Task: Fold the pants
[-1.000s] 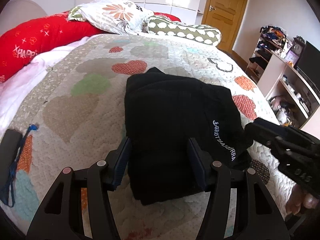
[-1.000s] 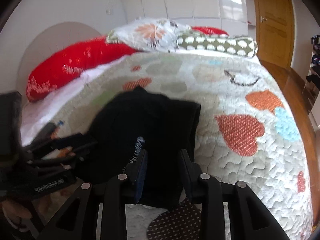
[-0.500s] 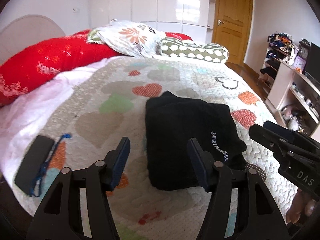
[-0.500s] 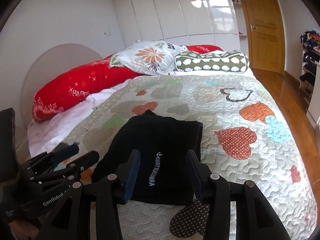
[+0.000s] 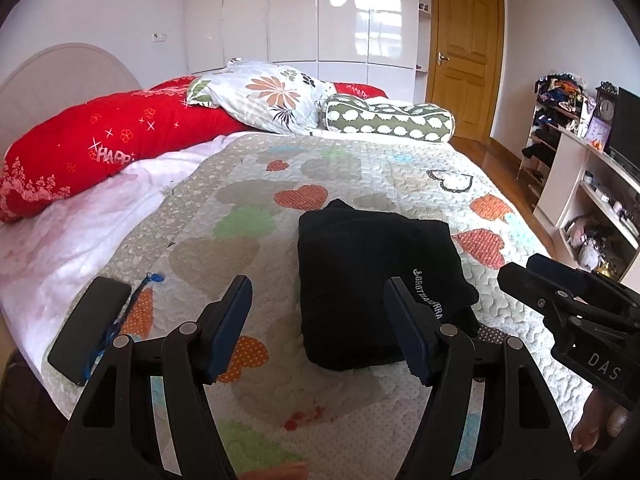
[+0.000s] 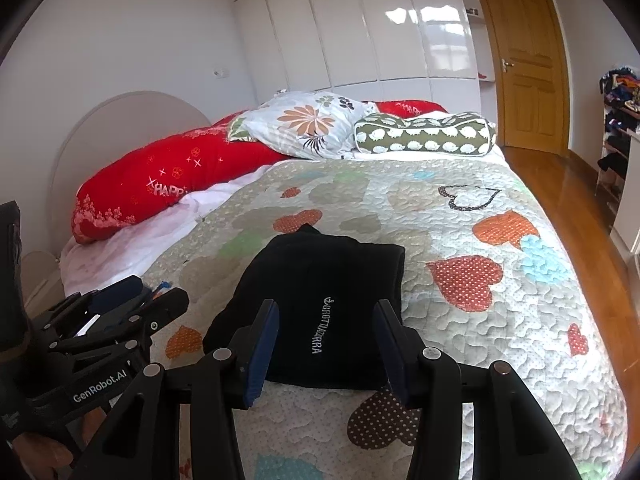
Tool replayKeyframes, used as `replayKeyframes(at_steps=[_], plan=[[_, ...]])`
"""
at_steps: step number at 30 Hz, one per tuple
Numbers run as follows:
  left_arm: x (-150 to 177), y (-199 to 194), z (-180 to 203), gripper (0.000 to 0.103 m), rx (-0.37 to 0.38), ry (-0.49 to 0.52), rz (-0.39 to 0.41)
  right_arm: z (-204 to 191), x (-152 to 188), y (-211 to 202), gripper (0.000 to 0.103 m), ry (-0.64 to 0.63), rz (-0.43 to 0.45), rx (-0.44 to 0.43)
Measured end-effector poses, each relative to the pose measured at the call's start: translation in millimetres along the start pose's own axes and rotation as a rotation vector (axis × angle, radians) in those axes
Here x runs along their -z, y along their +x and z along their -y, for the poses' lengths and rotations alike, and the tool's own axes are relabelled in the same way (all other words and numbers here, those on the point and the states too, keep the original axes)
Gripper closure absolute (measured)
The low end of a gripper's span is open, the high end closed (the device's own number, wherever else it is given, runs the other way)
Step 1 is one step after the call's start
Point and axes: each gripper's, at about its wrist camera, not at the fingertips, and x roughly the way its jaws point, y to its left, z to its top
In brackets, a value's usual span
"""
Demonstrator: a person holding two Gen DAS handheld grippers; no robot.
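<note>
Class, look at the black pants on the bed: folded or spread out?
Folded. The black pants lie as one compact, layered rectangle on the quilt, no legs extended.

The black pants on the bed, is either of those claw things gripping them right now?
No. The folded black pants lie free on the quilt, with the right gripper open above them.

I am working in a home bedroom: a quilted bed (image 5: 360,168) with pillows (image 5: 276,100), white wardrobes (image 5: 320,12), a wooden door (image 5: 466,56).
</note>
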Motion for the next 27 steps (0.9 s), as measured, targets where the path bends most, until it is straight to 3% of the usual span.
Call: replayKeyframes(at_steps=[27], plan=[[3.9, -5.6, 1.9, 0.034, 0.014, -0.001, 0.0, -6.9, 3.2, -5.2, 0.055, 0.004, -0.018, -0.007]])
